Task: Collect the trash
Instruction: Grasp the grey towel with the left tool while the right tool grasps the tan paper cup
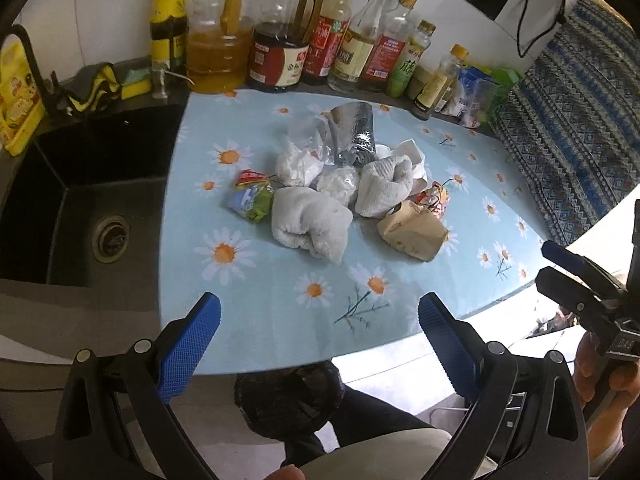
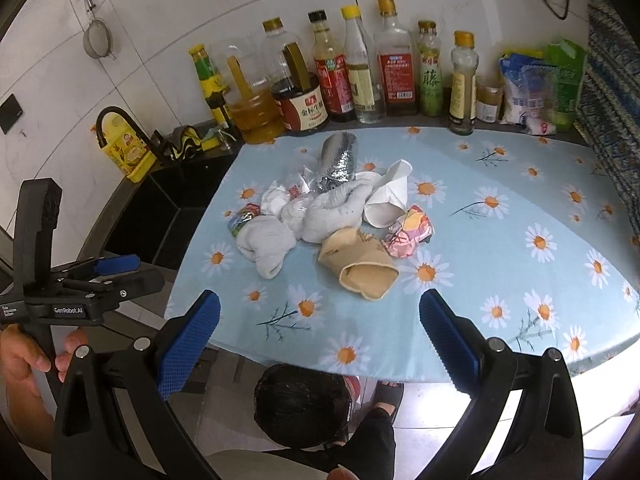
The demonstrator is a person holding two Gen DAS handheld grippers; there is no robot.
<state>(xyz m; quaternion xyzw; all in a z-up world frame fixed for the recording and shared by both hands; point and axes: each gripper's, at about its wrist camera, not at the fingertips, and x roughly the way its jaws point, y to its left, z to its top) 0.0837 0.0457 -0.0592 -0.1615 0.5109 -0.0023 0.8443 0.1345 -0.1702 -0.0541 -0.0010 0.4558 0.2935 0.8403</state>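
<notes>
Trash lies in a loose heap near the middle of the light-blue daisy-print tablecloth (image 1: 280, 312): a crumpled grey-white cloth bundle (image 1: 310, 222) at the near edge of the heap, a second rolled white cloth (image 1: 382, 188) just beside it to the right, a squashed tan paper cup (image 1: 412, 232) on its side in front of that one, and a crushed green-and-red snack wrapper (image 1: 250, 196) touching the heap's left side. Behind these sit balls of white tissue (image 1: 298, 166), a silver foil pouch (image 1: 354, 132) standing tilted, a flattened white paper cup (image 2: 388, 194) and a crumpled pink-and-yellow wrapper (image 2: 410, 232) next to the tan cup.

Both tongs hang short of the table's near edge, clear of the heap. The left gripper (image 1: 320, 340) has its blue ribbed pads spread wide apart with nothing between them. The right gripper (image 2: 320, 340) is likewise spread wide and empty; its side profile shows at the right edge of the left wrist view, held by a hand (image 1: 600, 368).

A round bin lined with a black plastic bag (image 2: 304, 404) stands on the floor below the table's near edge, between the two tools. Left of the cloth is a black sink (image 1: 88, 200). A row of glass and plastic sauce and oil bottles (image 1: 280, 40) lines the white tiled wall behind
</notes>
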